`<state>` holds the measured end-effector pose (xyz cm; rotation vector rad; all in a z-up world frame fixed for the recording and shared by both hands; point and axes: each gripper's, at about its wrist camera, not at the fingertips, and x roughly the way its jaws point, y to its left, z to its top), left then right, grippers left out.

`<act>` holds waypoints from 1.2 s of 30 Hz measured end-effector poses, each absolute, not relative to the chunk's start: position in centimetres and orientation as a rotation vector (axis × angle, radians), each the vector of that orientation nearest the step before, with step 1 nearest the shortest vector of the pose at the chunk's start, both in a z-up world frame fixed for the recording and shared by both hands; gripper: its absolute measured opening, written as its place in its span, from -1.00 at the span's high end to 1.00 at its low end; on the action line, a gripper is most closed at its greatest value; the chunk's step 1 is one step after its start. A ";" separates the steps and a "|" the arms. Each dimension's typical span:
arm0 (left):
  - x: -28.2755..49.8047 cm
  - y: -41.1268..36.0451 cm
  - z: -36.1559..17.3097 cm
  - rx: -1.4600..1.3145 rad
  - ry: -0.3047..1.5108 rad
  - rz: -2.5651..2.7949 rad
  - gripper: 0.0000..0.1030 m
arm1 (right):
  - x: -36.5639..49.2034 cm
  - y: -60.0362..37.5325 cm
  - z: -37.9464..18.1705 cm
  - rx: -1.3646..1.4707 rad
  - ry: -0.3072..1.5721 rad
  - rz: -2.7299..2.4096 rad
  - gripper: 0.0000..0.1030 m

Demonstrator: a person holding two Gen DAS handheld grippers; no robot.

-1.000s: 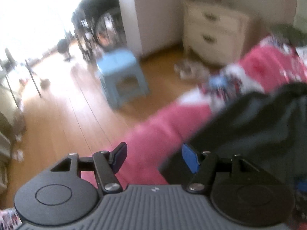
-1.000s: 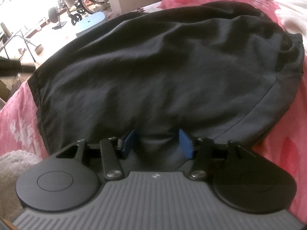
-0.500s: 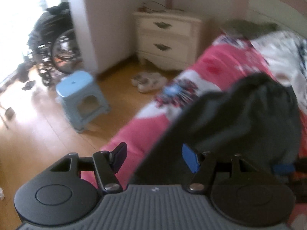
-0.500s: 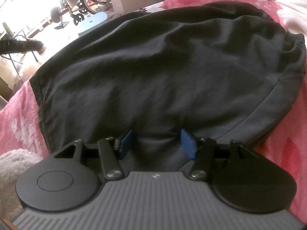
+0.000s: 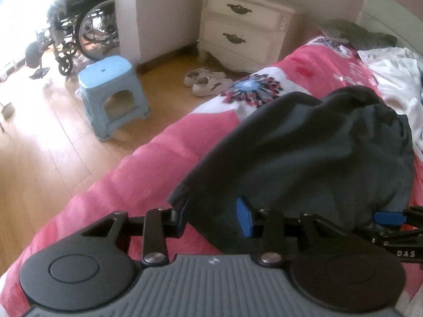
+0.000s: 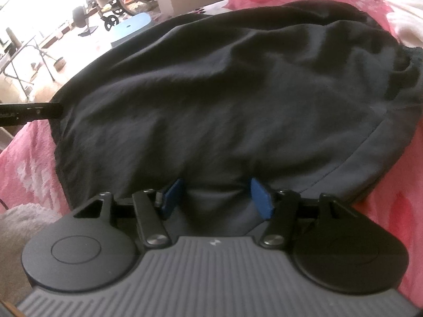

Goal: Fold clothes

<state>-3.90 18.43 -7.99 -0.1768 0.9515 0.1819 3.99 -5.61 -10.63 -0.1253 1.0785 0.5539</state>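
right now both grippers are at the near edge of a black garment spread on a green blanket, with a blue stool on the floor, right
Not quite: the blanket is pink, not green, as the left wrist view shows. Both the left gripper and right gripper are at the black garment's near edge, and the blue stool stands on the floor.

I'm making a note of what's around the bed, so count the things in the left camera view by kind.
Dark garment: 1
White clothes pile: 1
Pink blanket: 1
Blue stool: 1
Nightstand: 1
Shoes: 2
Wheelchair: 1
Total: 8
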 end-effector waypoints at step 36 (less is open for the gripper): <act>-3.7 15.4 -8.0 0.094 0.821 0.014 0.90 | 16.9 -2.7 -4.9 0.592 1.190 0.643 -0.25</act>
